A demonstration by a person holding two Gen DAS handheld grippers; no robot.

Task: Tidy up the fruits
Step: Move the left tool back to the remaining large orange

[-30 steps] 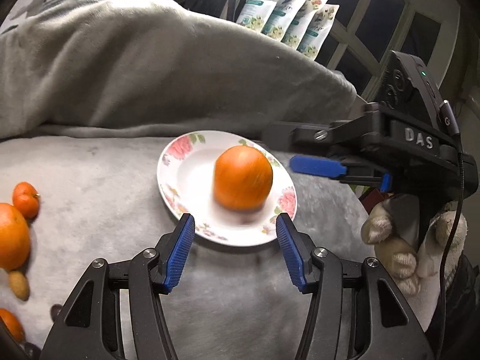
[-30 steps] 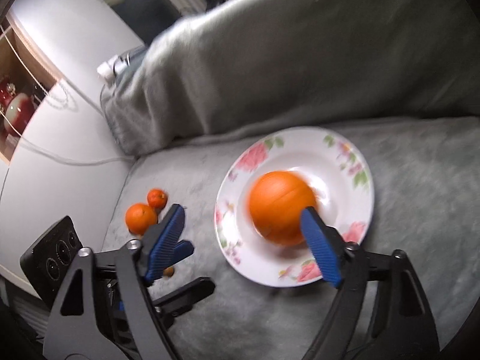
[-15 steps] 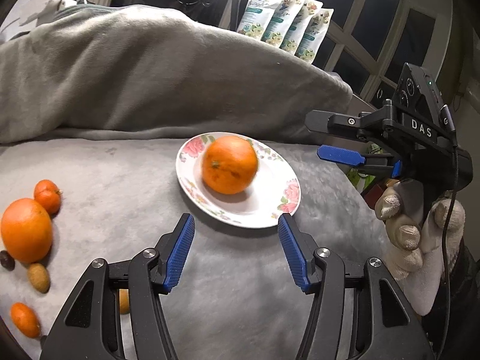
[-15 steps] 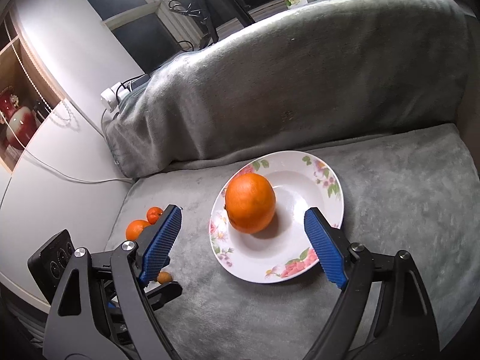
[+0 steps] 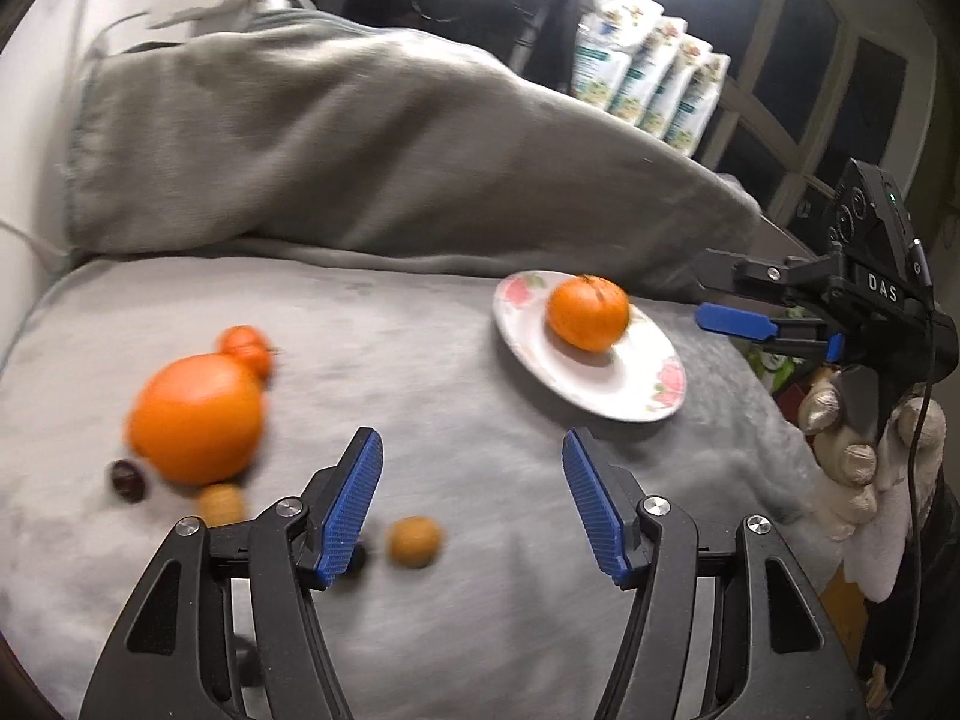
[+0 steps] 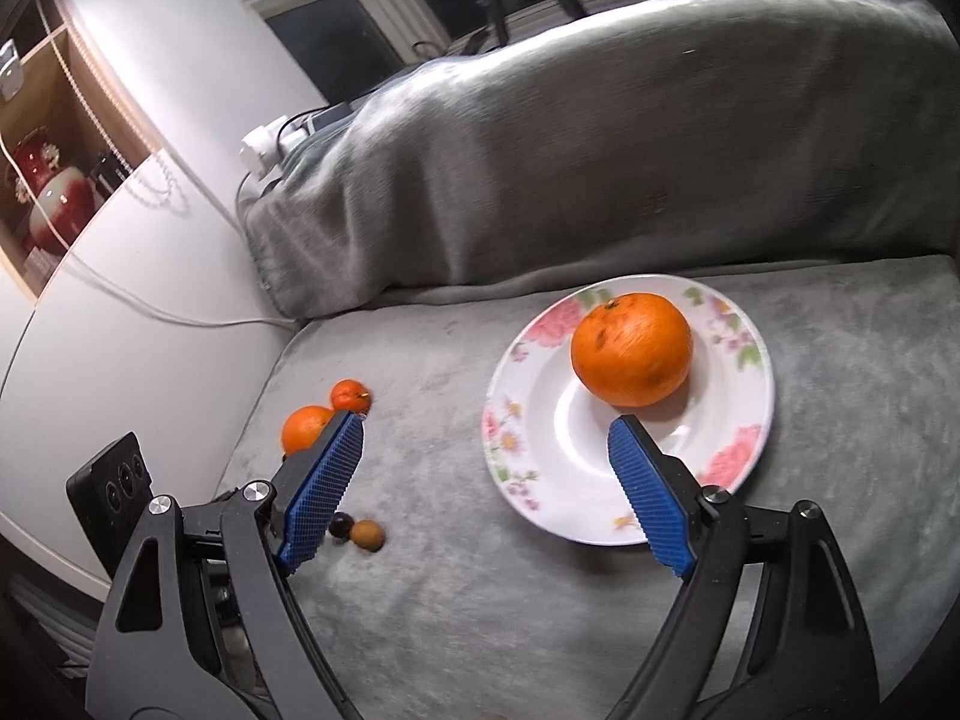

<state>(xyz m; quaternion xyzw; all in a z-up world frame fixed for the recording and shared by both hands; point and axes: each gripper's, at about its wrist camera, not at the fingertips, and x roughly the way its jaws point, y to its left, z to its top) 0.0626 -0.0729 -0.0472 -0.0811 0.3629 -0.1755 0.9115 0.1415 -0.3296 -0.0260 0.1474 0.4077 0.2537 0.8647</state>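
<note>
The left gripper (image 5: 471,504) hangs over the grey sofa cushion (image 5: 456,372), its jaws empty and just widened. An orange (image 5: 588,312) sits on the flowered plate (image 5: 600,384) ahead and right of them. A larger orange (image 5: 195,417) and a small mandarin (image 5: 246,348) lie touching, ahead and left. The right gripper (image 6: 480,480) holds its jaws wide apart with nothing between; the plate lies just past its right jaw.

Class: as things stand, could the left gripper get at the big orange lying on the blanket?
Probably yes. The left gripper is open and empty, and the big orange lies uncovered just beside it; only small fruits crowd it.
</note>
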